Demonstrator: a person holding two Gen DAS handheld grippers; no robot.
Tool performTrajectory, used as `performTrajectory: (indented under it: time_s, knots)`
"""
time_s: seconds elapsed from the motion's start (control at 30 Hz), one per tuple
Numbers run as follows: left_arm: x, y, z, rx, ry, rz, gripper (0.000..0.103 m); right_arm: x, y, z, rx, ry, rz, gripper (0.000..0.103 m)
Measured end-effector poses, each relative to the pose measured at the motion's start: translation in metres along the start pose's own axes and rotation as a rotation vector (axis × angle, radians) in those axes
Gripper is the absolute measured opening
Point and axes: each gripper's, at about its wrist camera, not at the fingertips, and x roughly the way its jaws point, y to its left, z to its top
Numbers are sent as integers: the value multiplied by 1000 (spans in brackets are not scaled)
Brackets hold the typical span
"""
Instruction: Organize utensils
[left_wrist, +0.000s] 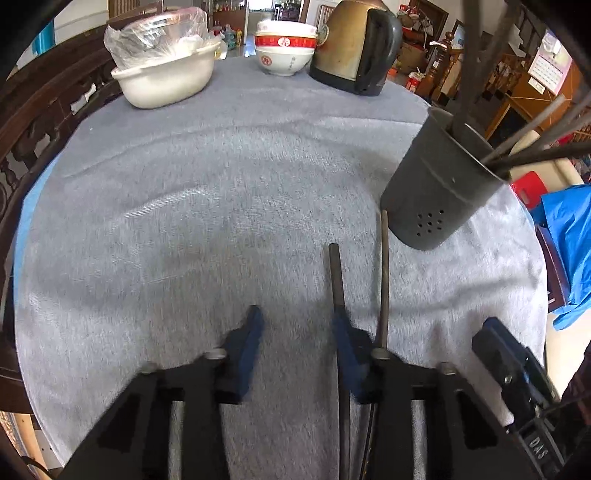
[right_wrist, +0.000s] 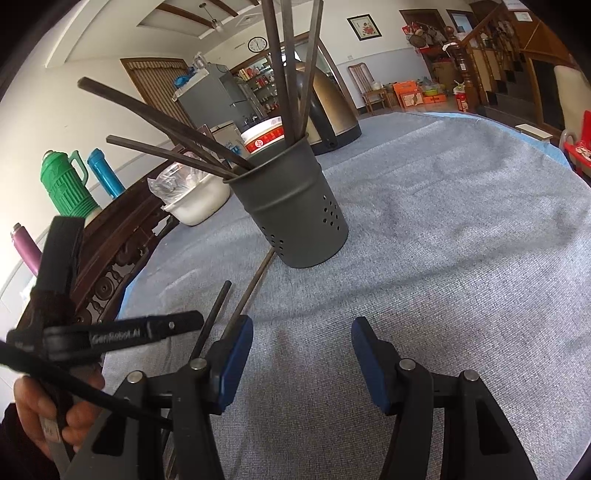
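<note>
Now, on my left wrist view, two dark chopsticks lie on the grey cloth of the desk (left_wrist: 221, 166), low and right of centre. The nearer chopstick (left_wrist: 337, 280) runs up from the bottom edge along the inner face of the right-hand blue pad; the second chopstick (left_wrist: 384, 280) lies just outside that finger, its tip close to the foot of the utensil holder (left_wrist: 439, 188). The left gripper (left_wrist: 297, 325) has its jaws only partly spread, with a bare strip of cloth between the pads. The nearer stick is against the right pad, but the left pad stands clear of it, so nothing is pinched; I cannot tell whether that stick is lifted or flat on the cloth.

The holder, dark grey with small holes near its base, stands at the right of the frame with several more chopsticks leaning out of it.

On my right wrist view the right gripper (right_wrist: 302, 350) has its jaws spread wide over bare cloth, holding nothing. The same holder sits at centre frame, the two loose sticks lie lower left of it, and the left gripper body and a hand (right_wrist: 55, 417) fill the lower left corner.

Farther off, at the top of the left view: a white basin (left_wrist: 166, 79), stacked bowls (left_wrist: 284, 48) and a kettle (left_wrist: 358, 48).
</note>
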Motion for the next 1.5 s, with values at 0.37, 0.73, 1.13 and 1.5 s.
performTrajectory:
  time_s: [0.37,0.73,1.13,1.5]
  knots:
    - [-4,-3,12,-40,5,-43,29,1,0,0,-1,4,1,60]
    - [8,-11,17,-27,21,-52,29,3,0,0,-5,10,1,60]
    - [19,3,17,23,61,-75,8,12,4,0,-6,77,-18,44]
    - [7,38,14,-18,55,-104,8,50,72,23,-124,165,-52,40]
